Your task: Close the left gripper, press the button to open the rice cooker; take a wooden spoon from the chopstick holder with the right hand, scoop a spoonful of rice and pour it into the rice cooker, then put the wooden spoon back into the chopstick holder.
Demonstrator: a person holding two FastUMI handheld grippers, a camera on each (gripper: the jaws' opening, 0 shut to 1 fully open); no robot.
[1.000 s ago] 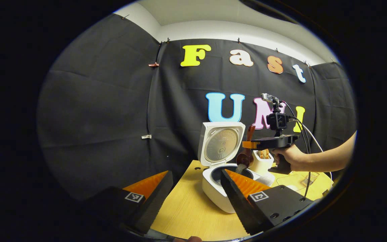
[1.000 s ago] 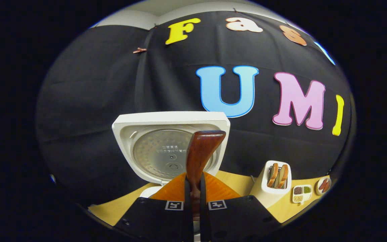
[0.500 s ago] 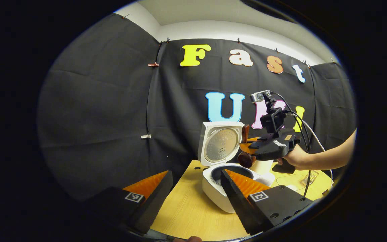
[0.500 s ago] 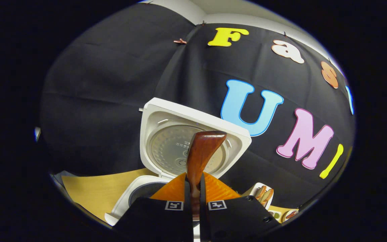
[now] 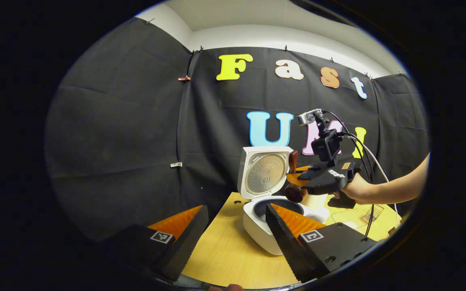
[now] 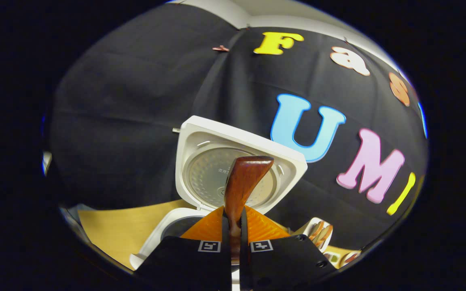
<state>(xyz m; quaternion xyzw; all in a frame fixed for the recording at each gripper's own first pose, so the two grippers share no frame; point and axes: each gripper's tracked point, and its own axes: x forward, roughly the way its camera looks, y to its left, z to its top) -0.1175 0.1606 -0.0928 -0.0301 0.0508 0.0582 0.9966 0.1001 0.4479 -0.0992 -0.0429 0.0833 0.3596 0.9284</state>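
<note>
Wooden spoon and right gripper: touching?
Touching. In the right gripper view the right gripper has its jaws shut on the wooden spoon handle, pressing both sides.

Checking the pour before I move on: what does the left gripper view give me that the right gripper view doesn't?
Left gripper view: the spoon's bowl above the cooker's open pot, the hand holding the right gripper, and the left gripper open. Right gripper view: both fingers clamping the wooden spoon handle. Both: the raised lid and the table.

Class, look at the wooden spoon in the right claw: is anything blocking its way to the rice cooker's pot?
Nothing visible: the lid stands open, and the wooden spoon in the right claw hangs just above the rice cooker.
</note>
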